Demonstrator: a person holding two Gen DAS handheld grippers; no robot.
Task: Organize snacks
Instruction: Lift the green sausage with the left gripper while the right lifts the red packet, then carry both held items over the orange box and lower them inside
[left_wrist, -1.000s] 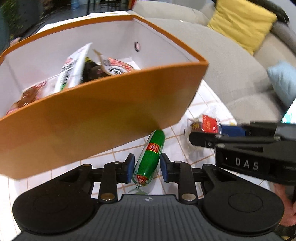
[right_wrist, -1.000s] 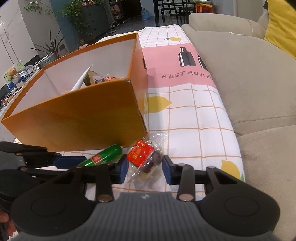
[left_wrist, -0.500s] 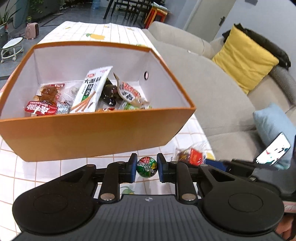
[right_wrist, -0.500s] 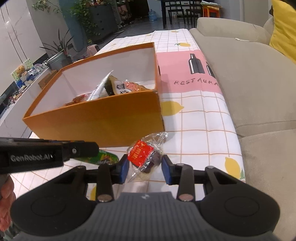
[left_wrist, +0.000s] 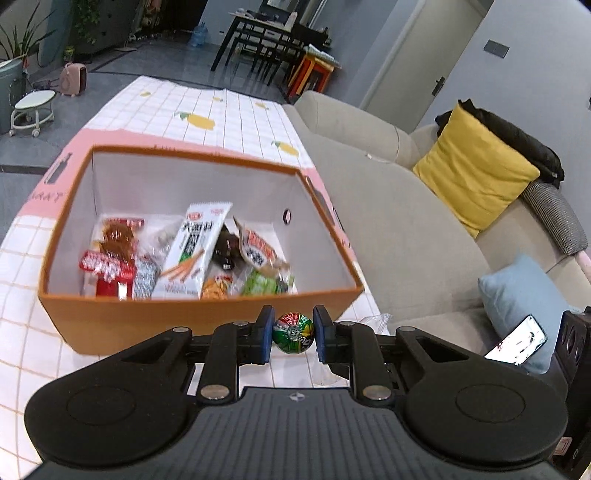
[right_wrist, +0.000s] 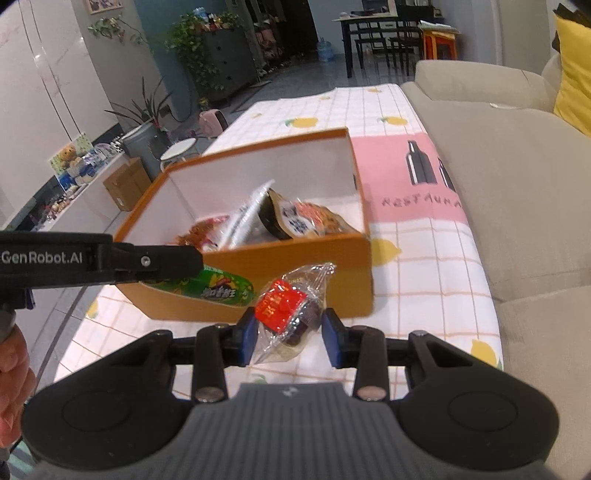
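Observation:
An orange box with a white inside stands on the checked tablecloth and holds several snack packets. My left gripper is shut on a green sausage snack, seen end-on, held above the table just before the box's near wall. My right gripper is shut on a clear packet with a red label, held above the table near the box's right corner. The green sausage and the left gripper's body show at the left of the right wrist view.
A grey sofa with a yellow cushion and a blue cushion runs along the table's right side. The tablecloth has a pink band. A phone shows at the right. Chairs and plants stand far back.
Both grippers have lifted their snacks off the table and risen. The left gripper has tilted up, so the box's inside shows and the sausage points forward.

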